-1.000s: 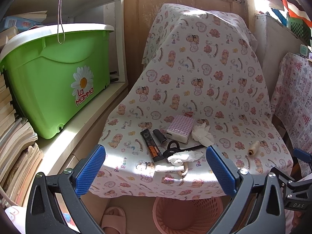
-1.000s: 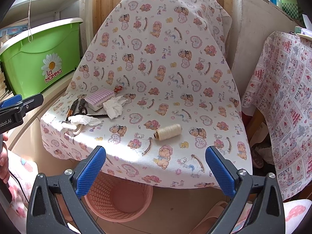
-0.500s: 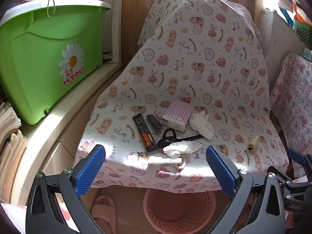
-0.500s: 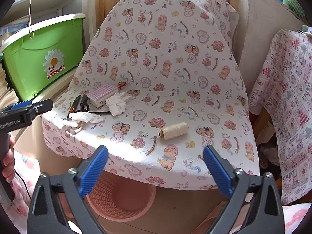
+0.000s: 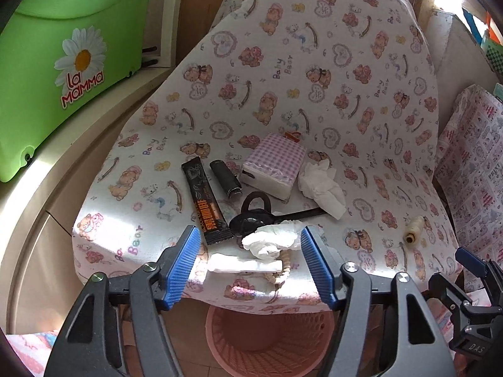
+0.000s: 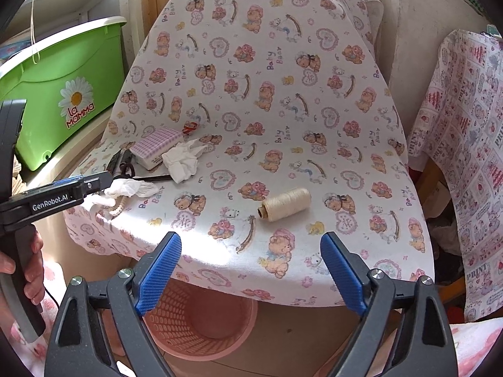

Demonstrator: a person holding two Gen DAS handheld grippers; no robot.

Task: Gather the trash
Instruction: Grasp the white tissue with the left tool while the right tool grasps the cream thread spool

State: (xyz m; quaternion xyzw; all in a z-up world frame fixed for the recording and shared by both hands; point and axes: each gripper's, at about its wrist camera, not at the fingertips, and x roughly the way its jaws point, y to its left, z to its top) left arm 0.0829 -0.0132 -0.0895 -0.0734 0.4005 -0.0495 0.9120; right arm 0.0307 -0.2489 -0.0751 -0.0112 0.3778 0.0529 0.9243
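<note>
Looking along our left gripper (image 5: 250, 260), we see its blue-padded jaws about half open; they have just been closing, and they frame a crumpled white tissue (image 5: 272, 241) and a rolled white paper (image 5: 243, 265) at the lower centre of the frame, without pressing on either as far as we can tell. Both pieces of trash lie near the front edge of a chair seat covered in a teddy-bear print cloth (image 5: 314, 94). Just behind the tissue are black scissors (image 5: 256, 212), a black sachet with orange lettering (image 5: 206, 201), a black lighter (image 5: 224, 179) and a lilac checked tissue pack (image 5: 273, 166). A second crumpled tissue (image 5: 322, 185) lies right of the pack, touching the scissors' blade. A spool of cream thread (image 5: 413, 229) lies well apart at the right. A string of wooden beads (image 5: 279, 271) pokes out beside the rolled paper. A pink mesh wastebasket (image 5: 267, 339) stands on the floor below the seat edge, at bottom centre. A green bin with a daisy label (image 5: 63, 62) fills the upper left.

Our right gripper (image 6: 250, 275) has its jaws wide apart with nothing between them; they have just been closing slightly. It hangs over the front edge of the seat, with the thread spool above and between the pads. At the left of that view a hand (image 6: 26, 267) grips the left tool's handle, its tip just beside the crumpled tissue.
</note>
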